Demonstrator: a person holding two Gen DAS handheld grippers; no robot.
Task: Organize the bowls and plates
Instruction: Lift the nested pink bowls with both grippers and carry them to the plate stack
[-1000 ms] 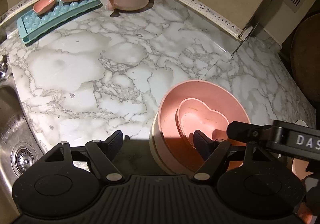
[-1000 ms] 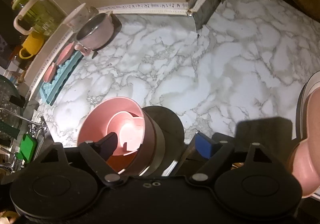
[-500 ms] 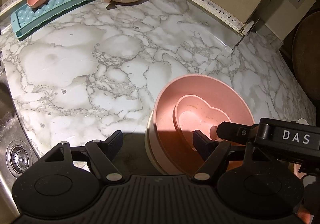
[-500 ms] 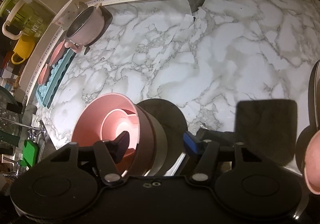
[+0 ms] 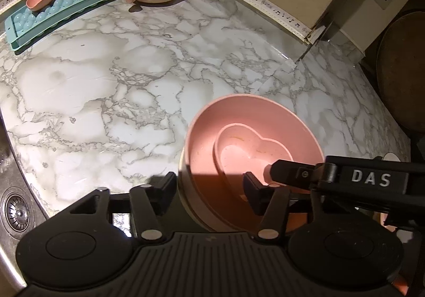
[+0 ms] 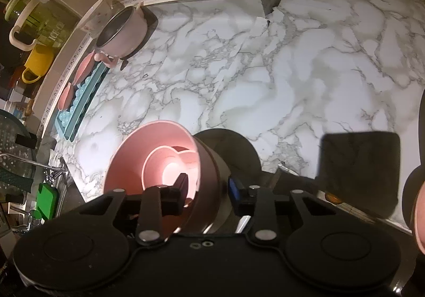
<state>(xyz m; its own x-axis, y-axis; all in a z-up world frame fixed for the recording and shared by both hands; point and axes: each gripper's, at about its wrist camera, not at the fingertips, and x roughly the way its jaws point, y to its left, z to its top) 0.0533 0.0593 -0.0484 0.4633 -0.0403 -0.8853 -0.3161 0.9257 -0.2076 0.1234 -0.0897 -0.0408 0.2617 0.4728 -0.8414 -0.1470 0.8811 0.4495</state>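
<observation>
I held both tongs astride the pink bowl (image 5: 212,137) wall: left tongs (image 5: 209,185) and right tongs (image 6: 208,188) gripped it; heart dish (image 5: 247,148) nested inside, lower centre.

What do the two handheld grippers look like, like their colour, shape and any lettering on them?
Both are matte black plastic. The left gripper has two round discs at its base, a ribbed panel between them, silver pivot screws and dark fingers. The right gripper has the same discs and screws, with a blue pad on one finger. Seen from the left wrist, its body carries white DAS lettering. No cables or sleeves show.
</observation>
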